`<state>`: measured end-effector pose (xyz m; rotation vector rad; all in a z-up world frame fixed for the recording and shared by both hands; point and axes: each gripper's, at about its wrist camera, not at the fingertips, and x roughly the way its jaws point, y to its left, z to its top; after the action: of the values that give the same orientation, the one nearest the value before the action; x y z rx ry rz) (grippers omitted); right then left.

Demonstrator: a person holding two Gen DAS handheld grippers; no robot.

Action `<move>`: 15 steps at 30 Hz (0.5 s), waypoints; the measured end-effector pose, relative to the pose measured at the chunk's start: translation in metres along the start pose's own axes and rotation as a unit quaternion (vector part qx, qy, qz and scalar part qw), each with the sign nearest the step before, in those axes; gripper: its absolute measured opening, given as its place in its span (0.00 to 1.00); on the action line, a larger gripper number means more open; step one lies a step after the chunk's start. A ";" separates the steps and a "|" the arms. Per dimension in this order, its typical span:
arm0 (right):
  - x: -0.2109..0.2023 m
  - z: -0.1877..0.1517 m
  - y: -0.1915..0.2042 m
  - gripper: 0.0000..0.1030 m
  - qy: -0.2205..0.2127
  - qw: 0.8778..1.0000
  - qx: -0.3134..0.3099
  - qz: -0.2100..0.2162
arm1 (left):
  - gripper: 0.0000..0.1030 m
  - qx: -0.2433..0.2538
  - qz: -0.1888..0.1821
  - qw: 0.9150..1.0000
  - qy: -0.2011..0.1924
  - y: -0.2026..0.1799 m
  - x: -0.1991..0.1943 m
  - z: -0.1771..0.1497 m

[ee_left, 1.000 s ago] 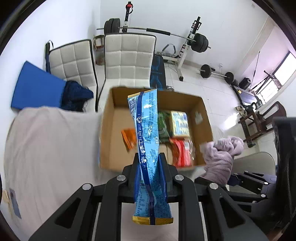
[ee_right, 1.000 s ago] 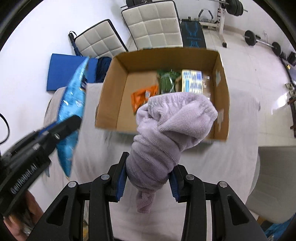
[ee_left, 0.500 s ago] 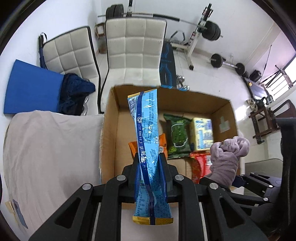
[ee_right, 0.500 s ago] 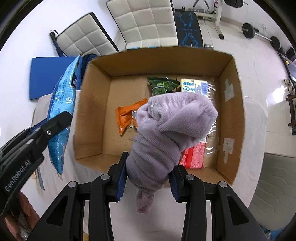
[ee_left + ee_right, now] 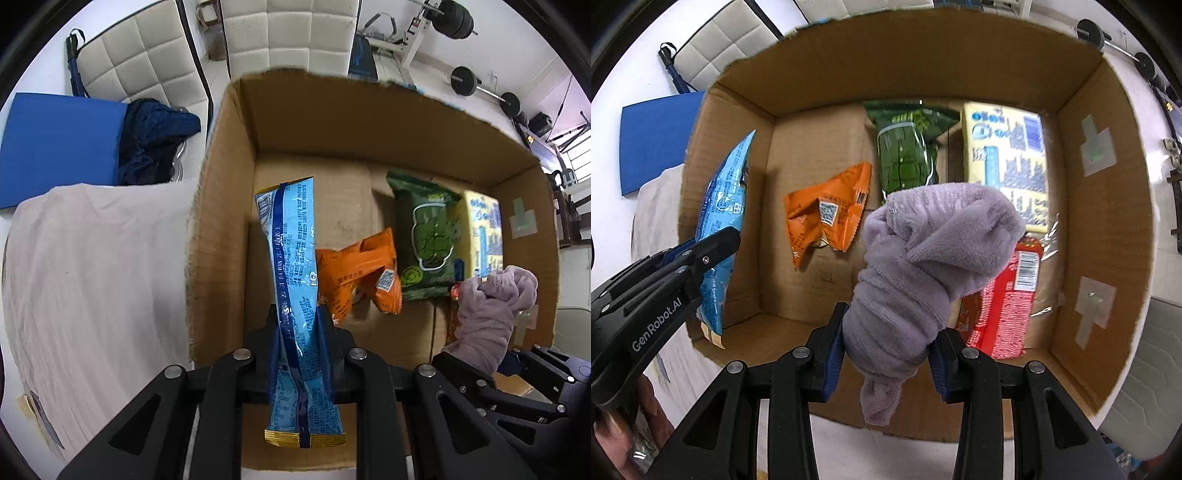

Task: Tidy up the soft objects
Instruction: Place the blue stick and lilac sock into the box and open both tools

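Observation:
My left gripper (image 5: 298, 325) is shut on a long light-blue snack packet (image 5: 293, 266) and holds it over the left part of an open cardboard box (image 5: 221, 206). My right gripper (image 5: 886, 339) is shut on a bunched lilac towel (image 5: 923, 258) above the box's (image 5: 1104, 229) middle. The towel (image 5: 491, 314) and the blue packet (image 5: 722, 221) each show in the other wrist view. Inside the box lie an orange packet (image 5: 827, 210), a green packet (image 5: 908, 155), a yellow packet (image 5: 1008, 155) and a red packet (image 5: 1004, 306).
The box stands on a table under a pale cloth (image 5: 92, 277). Behind it are two white padded chairs (image 5: 288, 33), a blue pad (image 5: 55, 140) with dark clothing (image 5: 151, 140), and gym weights (image 5: 454, 22) on the floor.
Both grippers have moved forward and down over the box with their loads; the box now fills both views. Both grips are unchanged.

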<state>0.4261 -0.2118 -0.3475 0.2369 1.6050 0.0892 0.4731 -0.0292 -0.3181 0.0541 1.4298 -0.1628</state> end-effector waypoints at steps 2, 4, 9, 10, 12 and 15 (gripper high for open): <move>0.008 -0.001 0.000 0.41 0.003 1.000 0.000 0.003 | 0.15 -0.003 -0.005 1.000 0.018 0.000 0.008 -0.001; 0.014 -0.001 -0.001 0.41 0.005 1.000 -0.001 0.004 | 0.15 -0.003 -0.004 1.000 0.028 0.000 0.015 -0.001; 0.027 -0.002 -0.002 0.41 0.007 1.000 -0.002 -0.003 | 0.15 0.008 0.014 0.999 0.042 -0.001 0.029 -0.003; 0.028 -0.002 -0.002 0.41 0.008 1.000 -0.003 -0.004 | 0.15 0.009 0.015 0.999 0.043 -0.001 0.030 -0.003; 0.032 0.000 0.000 0.43 0.008 1.000 -0.004 -0.002 | 0.16 0.016 0.016 0.999 0.043 -0.003 0.030 -0.003; 0.036 0.002 0.000 0.45 0.014 1.000 -0.004 -0.004 | 0.19 0.021 0.030 0.998 0.046 -0.008 0.029 0.000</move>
<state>0.4267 -0.2051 -0.3825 0.2226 1.6333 0.0930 0.4754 -0.0392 -0.3466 0.1411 1.5142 -0.1422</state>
